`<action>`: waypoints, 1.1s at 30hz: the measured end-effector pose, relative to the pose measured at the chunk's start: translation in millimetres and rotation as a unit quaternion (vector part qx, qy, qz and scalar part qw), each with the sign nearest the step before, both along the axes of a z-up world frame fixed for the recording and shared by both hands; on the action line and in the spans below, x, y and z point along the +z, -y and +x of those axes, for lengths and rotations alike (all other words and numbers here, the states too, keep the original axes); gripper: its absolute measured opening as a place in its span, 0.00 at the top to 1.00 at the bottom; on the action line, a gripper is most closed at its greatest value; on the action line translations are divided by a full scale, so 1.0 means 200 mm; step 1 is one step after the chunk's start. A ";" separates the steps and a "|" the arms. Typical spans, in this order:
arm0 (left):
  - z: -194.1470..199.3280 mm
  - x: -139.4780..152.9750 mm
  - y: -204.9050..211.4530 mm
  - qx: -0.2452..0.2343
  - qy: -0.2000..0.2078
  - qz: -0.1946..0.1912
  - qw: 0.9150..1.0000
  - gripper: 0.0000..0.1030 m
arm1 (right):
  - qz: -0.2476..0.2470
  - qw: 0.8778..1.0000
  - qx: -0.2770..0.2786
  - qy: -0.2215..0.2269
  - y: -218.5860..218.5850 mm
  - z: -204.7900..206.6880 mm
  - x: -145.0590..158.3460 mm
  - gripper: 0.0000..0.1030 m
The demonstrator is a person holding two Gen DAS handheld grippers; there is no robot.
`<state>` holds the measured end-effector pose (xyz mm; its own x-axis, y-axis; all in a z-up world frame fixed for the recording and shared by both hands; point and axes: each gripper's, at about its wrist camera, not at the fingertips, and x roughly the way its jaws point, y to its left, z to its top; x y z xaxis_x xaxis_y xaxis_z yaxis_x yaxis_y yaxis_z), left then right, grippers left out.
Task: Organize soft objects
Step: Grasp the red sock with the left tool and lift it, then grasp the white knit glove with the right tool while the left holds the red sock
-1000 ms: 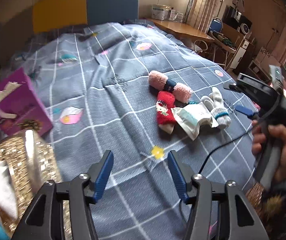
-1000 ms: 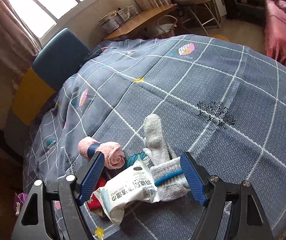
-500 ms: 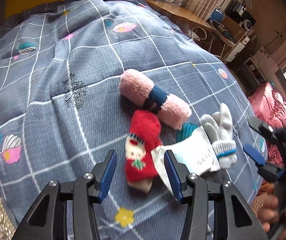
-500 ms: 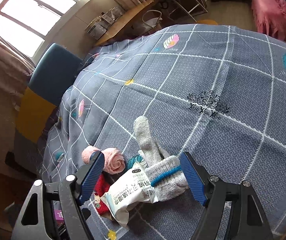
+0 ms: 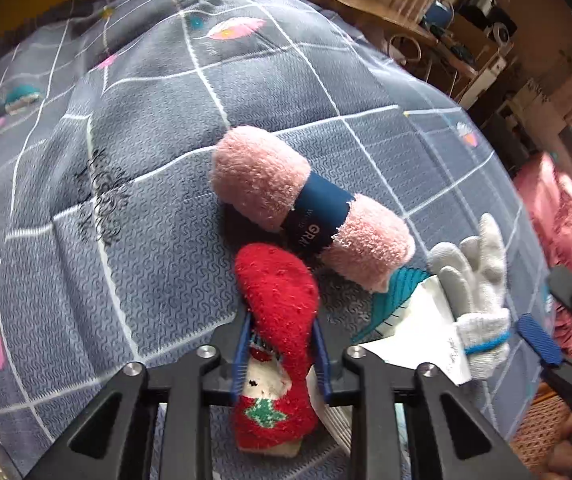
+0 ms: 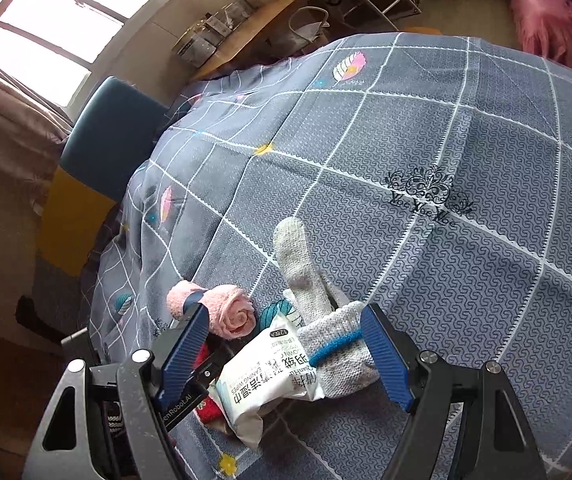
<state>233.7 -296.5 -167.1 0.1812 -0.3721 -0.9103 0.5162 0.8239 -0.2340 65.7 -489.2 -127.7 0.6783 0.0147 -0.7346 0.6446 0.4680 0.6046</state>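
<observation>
Left claw [image 5: 282, 350]: red sock [image 5: 276, 312] is clamped at lower centre, on the bed [image 5: 158, 184] | right claw [image 6: 286, 354]: held wide around grey glove [image 6: 325, 344] and wipes pack [image 6: 262, 376] | pink towel roll [image 5: 305, 208] untouched | progress: first pick only, sorting judged barely begun

A fuzzy red Christmas sock [image 5: 276, 312] lies beside a rolled pink towel with a navy band [image 5: 305, 208], a grey knit glove [image 6: 317, 320] and a white wipes packet [image 6: 266, 372] on the bedspread.
</observation>
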 end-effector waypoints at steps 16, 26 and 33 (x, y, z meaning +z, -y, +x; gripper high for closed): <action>-0.37 -0.03 -0.55 0.068 0.054 0.028 0.996 0.82 | -0.016 0.999 -0.015 -0.047 0.05 0.00 -0.05 0.32; -0.41 -0.03 -0.63 0.066 0.055 0.015 0.996 0.82 | -0.071 0.983 0.063 -0.159 -0.03 0.15 -0.16 0.50; -0.34 0.15 -0.57 0.031 0.072 0.010 0.997 0.89 | -0.095 0.974 0.094 -0.185 -0.07 0.20 -0.19 0.57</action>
